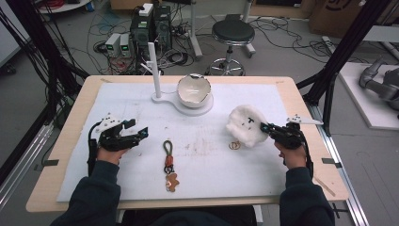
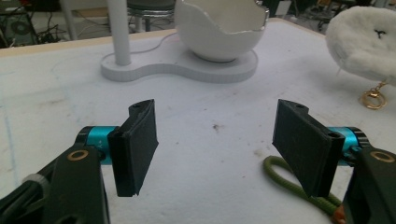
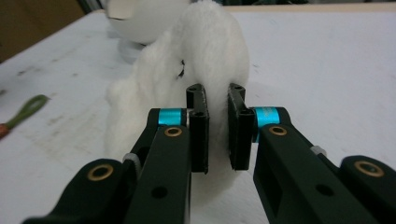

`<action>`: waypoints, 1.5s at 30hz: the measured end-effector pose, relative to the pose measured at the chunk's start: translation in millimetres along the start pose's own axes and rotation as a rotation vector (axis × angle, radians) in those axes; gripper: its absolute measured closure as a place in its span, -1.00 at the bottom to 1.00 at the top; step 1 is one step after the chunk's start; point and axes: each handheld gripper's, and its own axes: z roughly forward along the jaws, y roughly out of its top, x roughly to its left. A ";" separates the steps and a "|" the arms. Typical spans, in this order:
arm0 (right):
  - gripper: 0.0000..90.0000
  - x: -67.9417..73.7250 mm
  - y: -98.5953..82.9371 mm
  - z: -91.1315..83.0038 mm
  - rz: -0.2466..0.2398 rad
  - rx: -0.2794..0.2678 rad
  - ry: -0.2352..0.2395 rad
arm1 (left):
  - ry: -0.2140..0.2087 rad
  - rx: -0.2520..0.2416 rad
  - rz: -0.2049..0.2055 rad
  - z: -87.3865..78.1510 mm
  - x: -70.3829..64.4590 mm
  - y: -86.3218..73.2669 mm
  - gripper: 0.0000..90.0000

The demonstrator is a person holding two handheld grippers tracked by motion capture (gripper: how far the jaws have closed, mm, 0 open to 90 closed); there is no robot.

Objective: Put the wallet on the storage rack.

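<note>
Plush keychain (image 1: 246, 125), white and fluffy with a small dark face mark, sits on the right part of the surface (image 1: 263, 174), and the right hand-held gripper (image 1: 264, 127) has its jaws closed narrow on the plush's near edge, fur squeezed between the pads (image 3: 200, 133). A gold ring (image 1: 234, 145) hangs from the plush and lies on the surface just beside it. The left hand-held gripper (image 1: 143, 133) hovers with its jaws spread wide and nothing between them, near a second keychain with a green cord loop (image 1: 167, 148) and a brown charm (image 1: 172, 181) at mid-surface.

The step in hand looks like the pick-up of the plush. Farther back stand a white stand with an upright post (image 1: 153, 66) and an eggshell-shaped bowl (image 1: 193, 89). The next move probably calls for lifting the plush clear and carrying it there, either to hook the ring on the post or to drop the plush into the bowl; which one I cannot tell.

In the right gripper view the fur hides how deep the grip goes, and the ring is concealed behind the plush. The left gripper view cuts off most of the green cord.
</note>
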 end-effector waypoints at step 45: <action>-0.01 104.4 18.0 63.9 -0.225 0.058 0.323 | -0.344 -0.048 0.034 52.9 -68.9 27.7 0.71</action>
